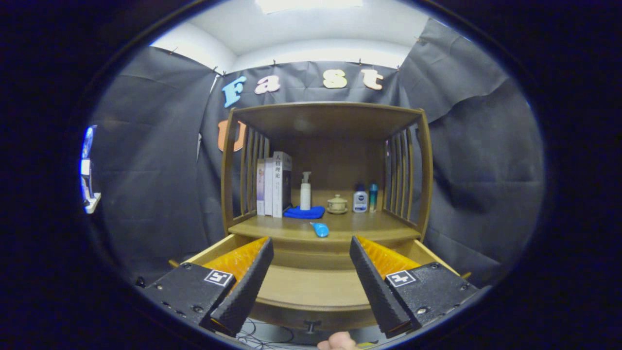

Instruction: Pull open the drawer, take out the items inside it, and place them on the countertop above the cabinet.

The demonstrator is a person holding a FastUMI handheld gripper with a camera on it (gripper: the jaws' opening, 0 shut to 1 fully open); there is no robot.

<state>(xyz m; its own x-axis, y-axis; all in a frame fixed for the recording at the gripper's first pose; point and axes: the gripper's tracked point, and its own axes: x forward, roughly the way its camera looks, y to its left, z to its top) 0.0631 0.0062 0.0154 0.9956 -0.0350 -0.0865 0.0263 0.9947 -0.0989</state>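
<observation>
Fingers (pixel 311 284) apart above one open drawer (pixel 311 287).

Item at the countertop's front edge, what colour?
Light blue item, clearest in the gripper view.

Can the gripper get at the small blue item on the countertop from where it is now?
Probably yes: the gripper is open above the pulled-out drawer, and the blue item lies beyond the fingers near the countertop edge, nothing between.
</observation>
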